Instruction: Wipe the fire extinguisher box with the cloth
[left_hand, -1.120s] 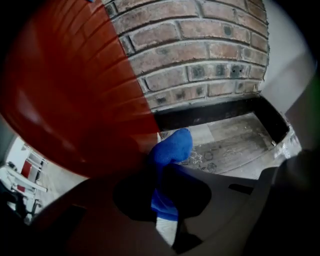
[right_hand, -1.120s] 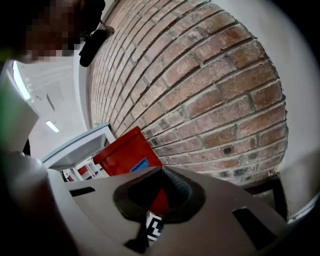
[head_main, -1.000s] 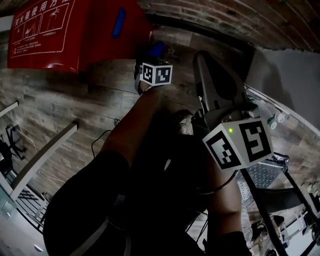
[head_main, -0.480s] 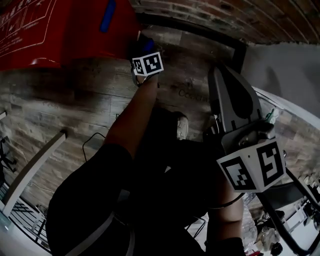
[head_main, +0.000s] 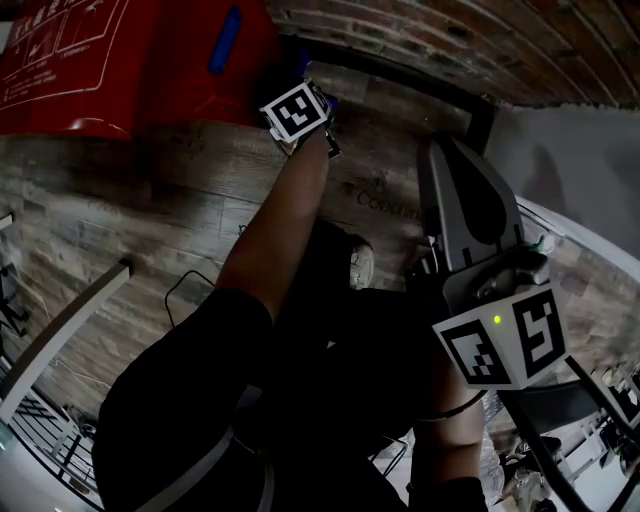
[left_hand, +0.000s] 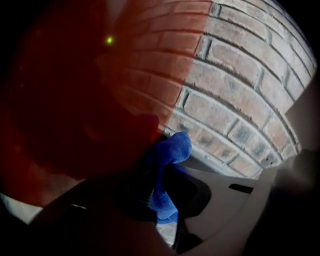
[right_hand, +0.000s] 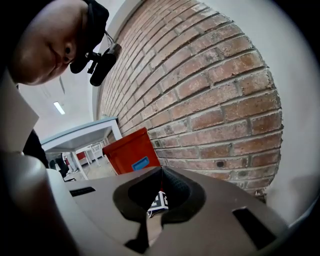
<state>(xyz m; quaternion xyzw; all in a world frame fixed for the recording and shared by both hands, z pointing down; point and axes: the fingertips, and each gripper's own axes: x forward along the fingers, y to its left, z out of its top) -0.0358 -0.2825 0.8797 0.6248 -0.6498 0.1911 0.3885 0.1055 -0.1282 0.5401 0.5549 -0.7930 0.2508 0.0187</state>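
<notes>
The red fire extinguisher box (head_main: 130, 60) stands against the brick wall at the top left of the head view, with a blue handle (head_main: 225, 40) on its front. My left gripper (head_main: 315, 98) is stretched out to the box's right side, shut on a blue cloth (left_hand: 170, 155). In the left gripper view the cloth pokes out past the jaws right beside the red box (left_hand: 75, 100). My right gripper (head_main: 450, 150) hangs back at the right, shut with nothing in it. The right gripper view shows the box (right_hand: 131, 150) far ahead.
A brick wall (left_hand: 240, 75) runs behind the box, above a wood-pattern floor (head_main: 120, 210). A white frame (head_main: 70, 330) lies at the lower left. A white table (right_hand: 80, 132) stands beyond the box. Clutter and a metal stand sit at the lower right.
My left gripper has gone further out to the box's right side with the cloth, and its cube has rolled. The right gripper has dropped towards the lower right.
</notes>
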